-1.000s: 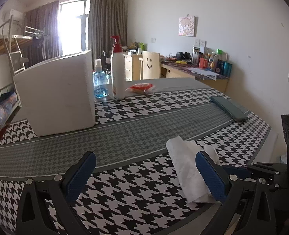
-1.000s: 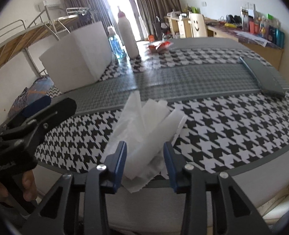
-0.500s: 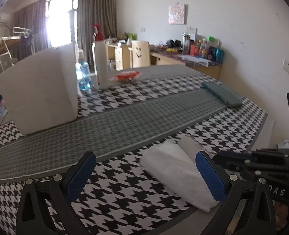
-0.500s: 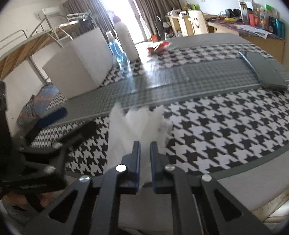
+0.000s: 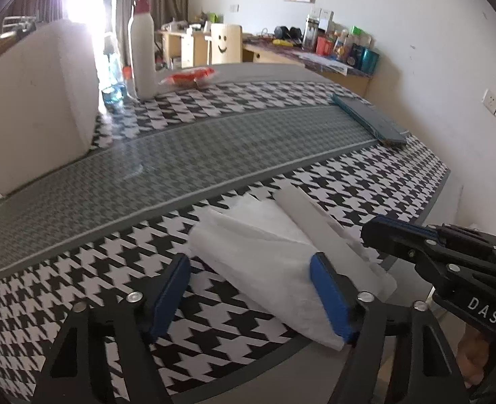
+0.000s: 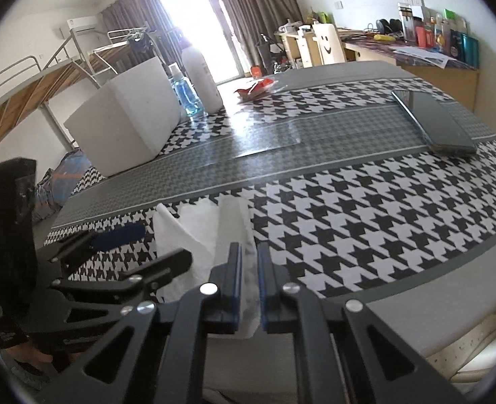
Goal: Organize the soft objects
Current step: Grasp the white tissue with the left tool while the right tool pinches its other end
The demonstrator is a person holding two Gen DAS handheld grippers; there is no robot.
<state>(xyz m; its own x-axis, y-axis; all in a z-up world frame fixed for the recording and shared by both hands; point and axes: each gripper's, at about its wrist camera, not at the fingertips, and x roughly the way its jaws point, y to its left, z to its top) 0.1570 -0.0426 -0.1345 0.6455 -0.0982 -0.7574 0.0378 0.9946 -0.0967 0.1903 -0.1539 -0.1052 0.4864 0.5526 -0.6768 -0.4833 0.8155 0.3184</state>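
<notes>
Right hand-held gripper (image 6: pixel 247 281): we pinch the white tissue (image 6: pixel 194 235); its near edge hides between our pads.
Left hand-held gripper (image 5: pixel 248 299): closing, tissue between, pads not pressing.

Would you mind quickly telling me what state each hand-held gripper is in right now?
Left hand-held gripper: jaws closing around the white tissue, pads not yet pressing on it.
Right hand-held gripper: shut on the near edge of the white tissue.
</notes>
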